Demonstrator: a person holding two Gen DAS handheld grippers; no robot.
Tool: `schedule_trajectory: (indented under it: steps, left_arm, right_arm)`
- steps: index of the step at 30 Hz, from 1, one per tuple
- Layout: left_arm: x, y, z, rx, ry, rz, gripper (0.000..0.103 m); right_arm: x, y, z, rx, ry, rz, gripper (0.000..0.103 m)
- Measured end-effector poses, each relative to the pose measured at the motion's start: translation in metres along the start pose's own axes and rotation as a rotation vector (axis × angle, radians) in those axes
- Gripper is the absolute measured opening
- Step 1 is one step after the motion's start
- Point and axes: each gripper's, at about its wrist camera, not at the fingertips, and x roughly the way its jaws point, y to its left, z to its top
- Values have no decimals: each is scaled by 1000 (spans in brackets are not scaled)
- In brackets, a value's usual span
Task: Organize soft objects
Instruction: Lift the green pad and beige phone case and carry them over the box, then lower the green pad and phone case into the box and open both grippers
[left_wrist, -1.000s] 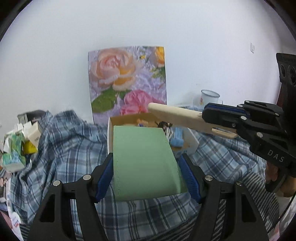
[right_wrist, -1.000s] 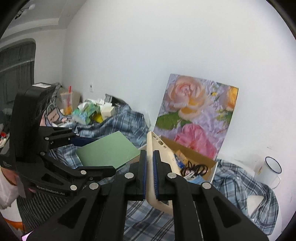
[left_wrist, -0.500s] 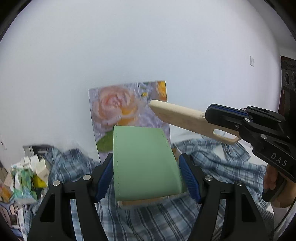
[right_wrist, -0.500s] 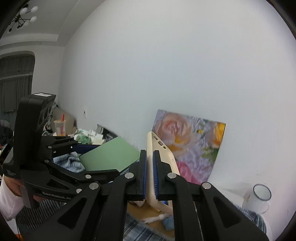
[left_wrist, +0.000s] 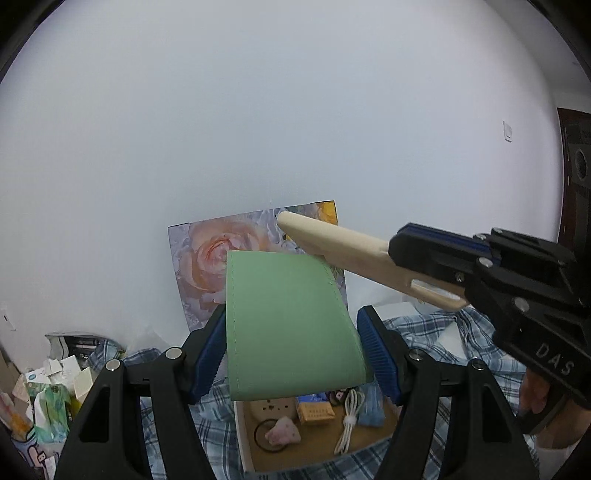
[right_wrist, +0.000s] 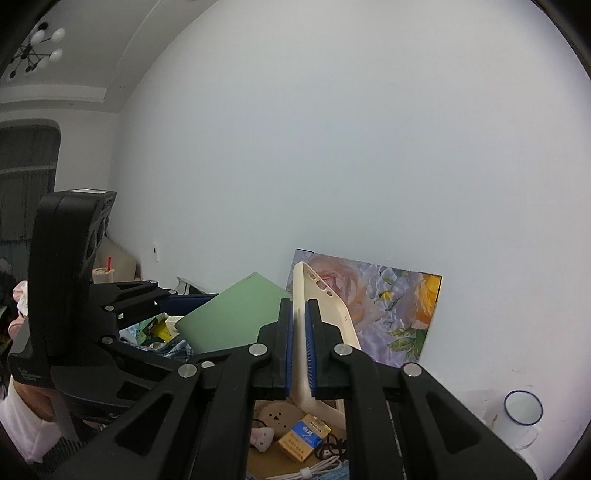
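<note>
The left gripper (left_wrist: 291, 343) is pinching a green pouch (left_wrist: 288, 321) by its two side edges, with the blue pads (left_wrist: 208, 354) pressing in on both sides; the pouch is sticking out flat in the air, above the cardboard box (left_wrist: 251, 450). The right gripper (right_wrist: 300, 354) is squeezing almost fully together on a cream phone case (right_wrist: 321, 321), gripping one thin side wall; the case is pointing up and away, also in the air over the box.

The green pouch is looking light and bendy, and it is bowing a little between the pads, so a hard squeeze is likely making it buckle; holding it by the stitched edges seems the best spot. The phone case is looking soft and rubbery, light, and a bit floppy; gripping it near the camera hole end is letting the long end hang free, so it may wobble or twist.

Down in the box are lying a white cable (left_wrist: 347, 424), a small orange and blue packet (right_wrist: 303, 437) and a little pink soft thing (left_wrist: 282, 434); the checked cloth (left_wrist: 439, 332) is lying around the box, and a flower picture (right_wrist: 391, 306) is leaning on the wall behind.
</note>
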Motion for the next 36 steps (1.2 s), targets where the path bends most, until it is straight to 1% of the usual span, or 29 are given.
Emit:
schedule_trajectory:
  steps: [2,8,16,21,22,23,24,28,31,34,36]
  left_arm:
    - [10,2,-4,-8,13,-3,72]
    - [47,10,-25,-24,79,2,72]
    - [91,8,-59,-34,179,-13,72]
    - [118,10,-81,-51,240,-27,71]
    - [124,10,-86,-57,256,-33,69]
    - [129,10,-90,-61,269,-38,54]
    - [134,10,-95,-63,282,-40,29]
    - [153,15,-111,-98,341,-51,29]
    - [164,19,-123,-115,384,-46,29]
    - [169,21,-129,-116,404,-45,30]
    - [170,22,-130,-133,405,-61,30]
  right_arm:
    - [5,-3,-6,16,7,4,6]
    - [31,-14,-35,60,76,25,6]
    - [68,-36,-78,167,187,63,6]
    - [90,-42,-104,199,264,61,6]
    - [94,-44,-109,207,280,66,6]
    - [97,-44,-113,213,294,65,6]
    - [100,-44,-117,219,310,65,6]
    - [113,-47,-134,232,366,58,6]
    - [119,-49,-143,240,389,58,6]
    - [124,-52,-149,263,406,69,6]
    - [128,-52,-154,269,421,74,6]
